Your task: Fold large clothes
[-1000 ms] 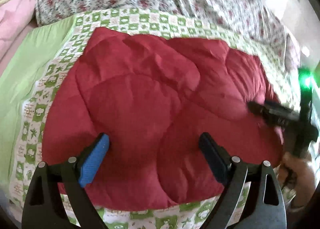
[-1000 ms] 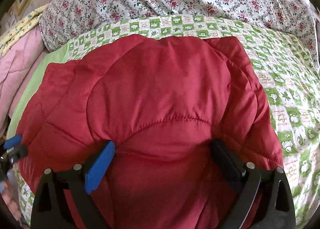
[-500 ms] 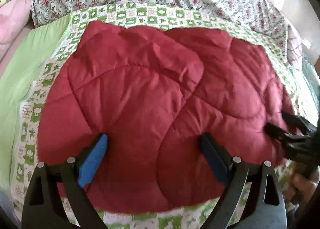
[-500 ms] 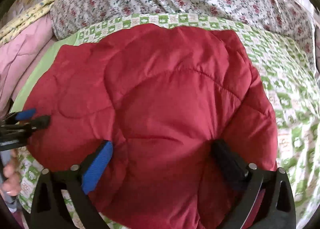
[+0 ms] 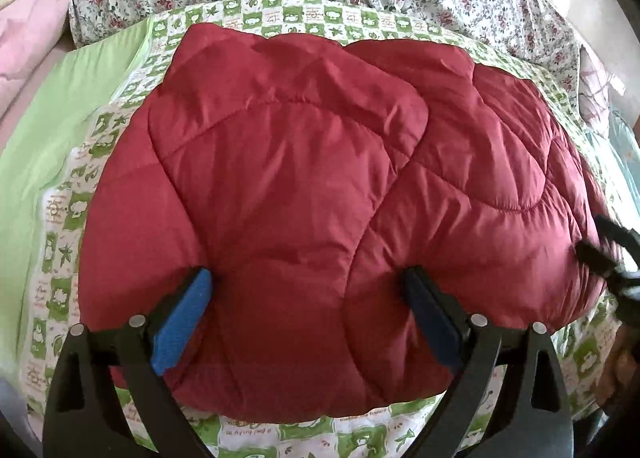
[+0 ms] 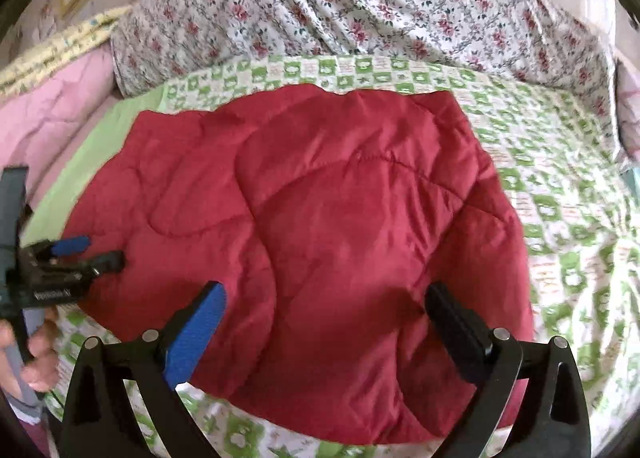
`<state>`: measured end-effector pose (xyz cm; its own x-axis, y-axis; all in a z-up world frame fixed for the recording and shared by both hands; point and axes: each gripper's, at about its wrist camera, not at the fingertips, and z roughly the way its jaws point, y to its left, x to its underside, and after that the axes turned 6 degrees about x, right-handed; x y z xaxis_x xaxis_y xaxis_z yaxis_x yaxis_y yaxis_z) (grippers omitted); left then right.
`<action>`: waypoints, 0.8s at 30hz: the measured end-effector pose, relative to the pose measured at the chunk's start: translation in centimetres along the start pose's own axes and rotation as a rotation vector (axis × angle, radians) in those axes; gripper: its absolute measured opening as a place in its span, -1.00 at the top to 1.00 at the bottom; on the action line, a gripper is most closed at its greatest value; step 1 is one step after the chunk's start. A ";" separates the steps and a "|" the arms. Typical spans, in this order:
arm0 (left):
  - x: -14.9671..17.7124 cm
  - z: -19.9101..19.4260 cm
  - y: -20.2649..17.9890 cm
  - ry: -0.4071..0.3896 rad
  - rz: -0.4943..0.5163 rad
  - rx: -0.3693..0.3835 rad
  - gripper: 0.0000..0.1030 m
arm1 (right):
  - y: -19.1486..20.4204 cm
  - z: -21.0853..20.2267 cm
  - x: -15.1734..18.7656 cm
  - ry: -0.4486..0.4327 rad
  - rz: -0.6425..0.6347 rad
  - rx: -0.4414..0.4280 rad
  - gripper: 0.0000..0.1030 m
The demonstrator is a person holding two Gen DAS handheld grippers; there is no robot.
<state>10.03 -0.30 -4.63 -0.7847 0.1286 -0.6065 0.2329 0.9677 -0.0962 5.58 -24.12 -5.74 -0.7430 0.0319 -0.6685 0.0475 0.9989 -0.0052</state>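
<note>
A red quilted padded garment [image 5: 320, 193] lies folded in a thick bundle on a green-and-white checked bed sheet [image 5: 280, 17]; it also shows in the right wrist view [image 6: 320, 242]. My left gripper [image 5: 308, 310] is open and empty above the garment's near edge; it also shows at the left of the right wrist view [image 6: 86, 250]. My right gripper [image 6: 324, 322] is open and empty over the garment's near right part; it also shows at the right edge of the left wrist view [image 5: 604, 242].
A floral duvet [image 6: 360, 17] is piled along the far side of the bed. Pink bedding [image 6: 48, 117] lies at the left, beside a plain green strip of sheet [image 5: 60, 105]. Checked sheet [image 6: 560, 177] extends to the right of the garment.
Both grippers have drawn back toward the near edge and risen a little, so more of the garment and sheet shows. Both stay open.
</note>
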 end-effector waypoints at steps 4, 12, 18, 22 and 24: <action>0.2 0.1 -0.1 -0.010 0.017 -0.011 -0.90 | -0.7 2.1 0.6 0.021 0.028 -0.033 -1.00; 0.4 -0.5 -0.1 -0.006 0.000 -0.015 -0.90 | -0.4 1.7 0.6 0.025 0.028 -0.021 -1.00; 1.6 -2.5 0.1 -0.023 -0.027 -0.024 -0.89 | -0.5 1.3 0.7 0.018 0.035 -0.021 -0.99; 2.2 -2.8 0.0 -0.014 -0.014 -0.046 -0.89 | -0.4 1.1 0.8 0.017 0.040 -0.019 -0.99; 2.2 -2.1 0.3 0.001 -0.020 -0.044 -0.90 | -0.4 0.9 0.8 0.018 0.043 -0.021 -0.99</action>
<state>7.17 0.70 -4.30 -0.7896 0.1095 -0.6037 0.1916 0.9787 -0.0731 5.59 -24.50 -6.93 -0.7527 0.0748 -0.6541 0.0656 0.9971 0.0385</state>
